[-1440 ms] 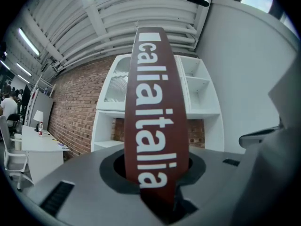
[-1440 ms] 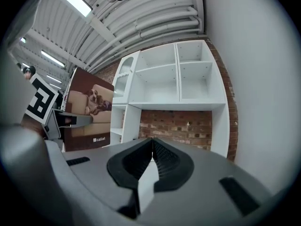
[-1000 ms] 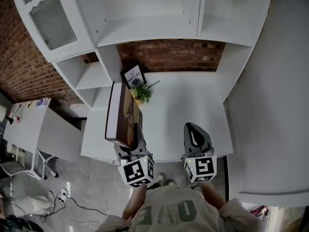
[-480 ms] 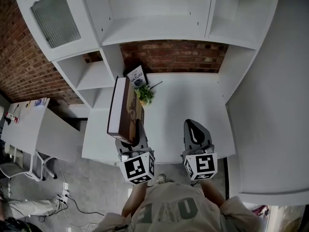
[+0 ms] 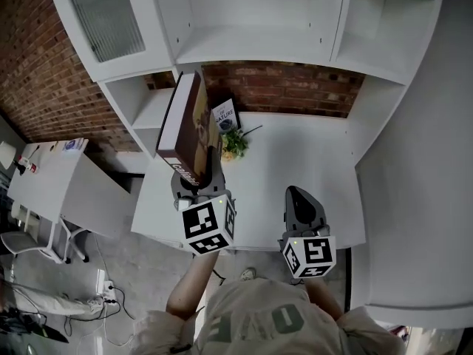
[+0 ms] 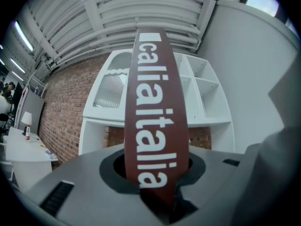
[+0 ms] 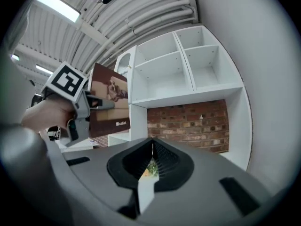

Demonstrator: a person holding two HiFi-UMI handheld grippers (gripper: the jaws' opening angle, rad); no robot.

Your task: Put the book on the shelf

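Left claw (image 5: 205, 170) is clamped on the near end of the book (image 5: 186, 124). Book stands on edge, spine toward the holder, clear of the worktop (image 5: 295, 161), in front of the left side of the shelf unit (image 5: 259, 43). Right claw (image 5: 299, 200) is shut and empty, near the worktop's front edge.

Risks:
- Big book gripped at one end only, so the far end could sag or pivot in the pads.
- Top corner may clip a shelf board or divider if the bay is lower than the book.
- Plant (image 5: 235, 143) and propped card (image 5: 225, 115) sit just beside it; a sideways swing knocks them over.
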